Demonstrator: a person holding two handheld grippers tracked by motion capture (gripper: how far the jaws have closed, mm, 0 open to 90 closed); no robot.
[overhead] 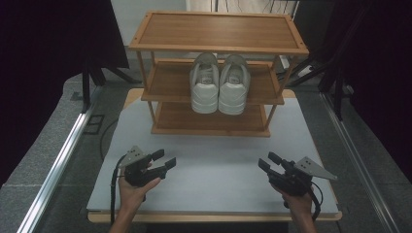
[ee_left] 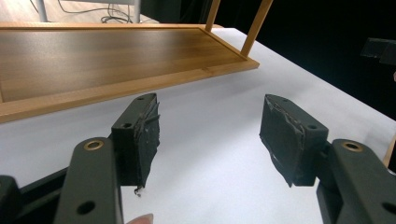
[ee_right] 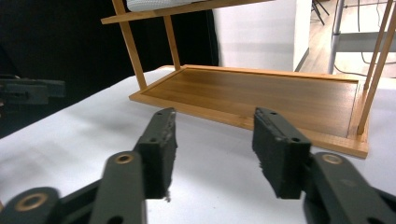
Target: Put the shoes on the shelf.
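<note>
On the rack's (overhead: 165, 89) middle shelf, shoes (overhead: 218, 83) heels-forward; both grippers' jaws wide, empty.

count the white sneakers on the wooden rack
2. Both white lace-up sneakers sit side by side on the middle shelf of the three-tier wooden rack, toes pointing toward the person: the left sneaker and the right sneaker. None elsewhere.
</note>
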